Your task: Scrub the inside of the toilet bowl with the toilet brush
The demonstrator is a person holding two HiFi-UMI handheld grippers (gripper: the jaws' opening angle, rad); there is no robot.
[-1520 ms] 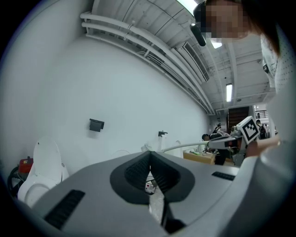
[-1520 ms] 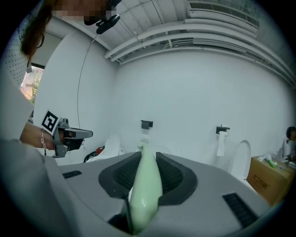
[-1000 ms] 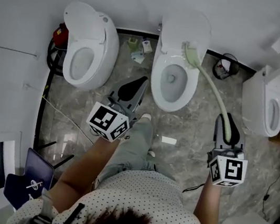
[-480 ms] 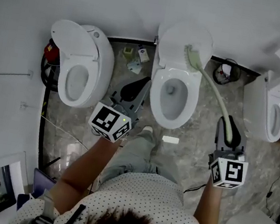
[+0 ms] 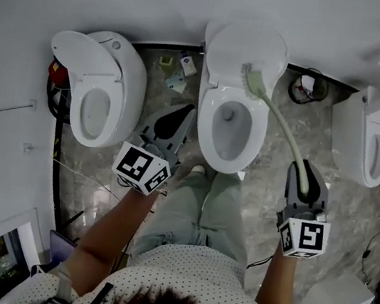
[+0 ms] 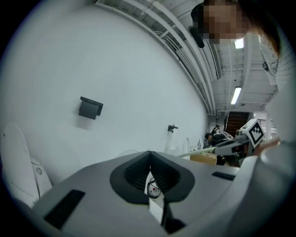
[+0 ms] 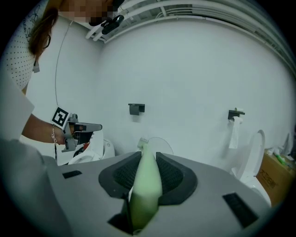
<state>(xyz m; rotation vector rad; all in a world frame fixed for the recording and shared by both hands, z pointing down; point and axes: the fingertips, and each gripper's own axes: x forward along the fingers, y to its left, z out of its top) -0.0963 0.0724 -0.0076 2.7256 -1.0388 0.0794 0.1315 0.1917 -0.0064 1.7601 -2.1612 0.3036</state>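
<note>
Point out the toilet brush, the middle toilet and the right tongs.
toilet brush (image 5: 279, 121): head view, midway along its curved handle.
middle toilet (image 5: 205, 123): head view, left side of the bowl rim.
right tongs (image 7: 148, 159): right gripper view, between the jaw tips, which are shut on the brush handle.

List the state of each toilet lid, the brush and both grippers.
middle toilet: lid up, bowl open.
left toilet: lid up.
right toilet: lid up.
toilet brush: held by its handle, head at the middle toilet's rear rim, not down in the bowl.
right gripper: shut on the toilet brush.
left gripper: shut, empty.
</note>
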